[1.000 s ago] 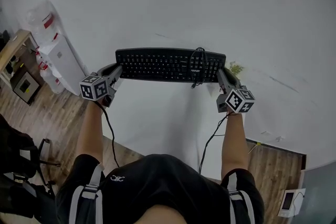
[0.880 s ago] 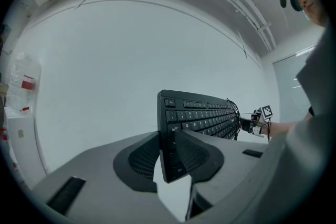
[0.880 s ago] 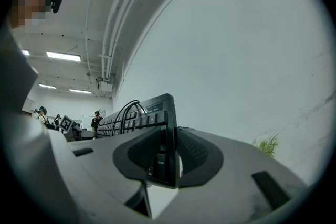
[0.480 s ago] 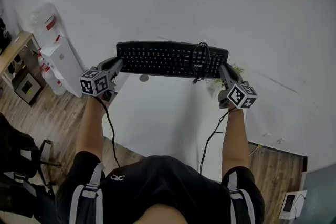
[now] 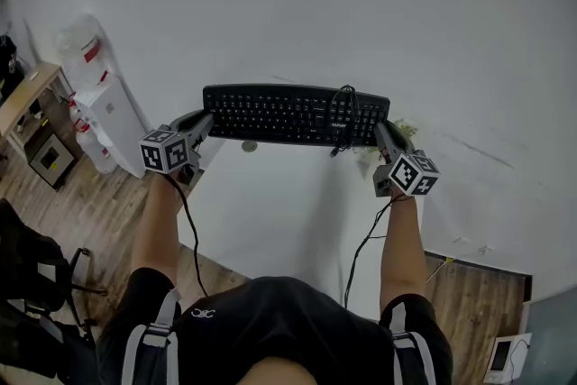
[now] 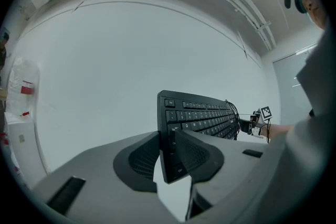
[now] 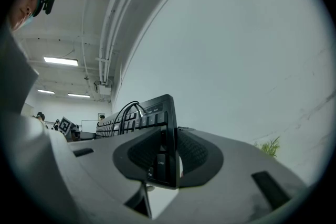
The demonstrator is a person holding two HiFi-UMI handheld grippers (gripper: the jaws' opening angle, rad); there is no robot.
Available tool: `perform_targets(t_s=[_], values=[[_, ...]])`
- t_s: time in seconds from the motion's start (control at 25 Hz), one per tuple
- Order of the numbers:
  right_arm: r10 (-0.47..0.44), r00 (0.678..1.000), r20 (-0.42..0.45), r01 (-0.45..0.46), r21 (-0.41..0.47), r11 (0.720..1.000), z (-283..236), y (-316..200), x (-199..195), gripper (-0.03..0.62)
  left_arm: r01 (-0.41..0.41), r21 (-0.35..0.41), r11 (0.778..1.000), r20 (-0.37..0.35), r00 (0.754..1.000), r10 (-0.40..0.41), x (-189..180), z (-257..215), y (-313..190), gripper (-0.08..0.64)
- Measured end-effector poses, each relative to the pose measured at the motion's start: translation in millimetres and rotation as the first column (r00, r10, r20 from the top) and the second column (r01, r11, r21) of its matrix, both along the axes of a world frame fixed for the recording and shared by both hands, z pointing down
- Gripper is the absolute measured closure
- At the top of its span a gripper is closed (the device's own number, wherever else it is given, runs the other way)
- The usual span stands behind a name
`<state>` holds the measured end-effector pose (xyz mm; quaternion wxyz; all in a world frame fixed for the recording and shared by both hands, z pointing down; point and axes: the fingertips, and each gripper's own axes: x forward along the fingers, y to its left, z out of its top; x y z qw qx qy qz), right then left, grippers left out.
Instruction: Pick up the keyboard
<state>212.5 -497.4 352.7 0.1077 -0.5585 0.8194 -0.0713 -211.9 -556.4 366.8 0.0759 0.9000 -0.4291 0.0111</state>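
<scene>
Lifted clear of the white table (image 5: 270, 221) since a second ago, now clamped at both ends, left gripper (image 5: 206, 118) shut on the "Ctrl" corner, right gripper (image 5: 379, 127) on the "Enter" end of the black keyboard (image 5: 279, 113), cable (image 5: 341, 106) looped over its keys.

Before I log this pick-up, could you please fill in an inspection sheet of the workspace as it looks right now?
Surface: white table, mostly bare.
Job's things: black keyboard, held at both ends.
Clutter: small round object by the keyboard's near edge; green sprig beside the right gripper.
Grippers: left gripper shut on the keyboard's left end; right gripper shut on its right end.
Cables: keyboard's cord bundled on its keys; gripper leads trail back to the person.
Surroundings: wooden floor, water dispenser.
</scene>
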Motion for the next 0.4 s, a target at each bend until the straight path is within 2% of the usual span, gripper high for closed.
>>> perform_targets(t_s=[0.4], values=[[-0.012, 1.000, 0.002, 0.012, -0.001, 1.000, -1.0, -1.2, -1.5, 0.488, 0.004, 0.002, 1.000, 0.005, 1.000, -0.004, -1.9, -1.5, 1.4, 0.445]])
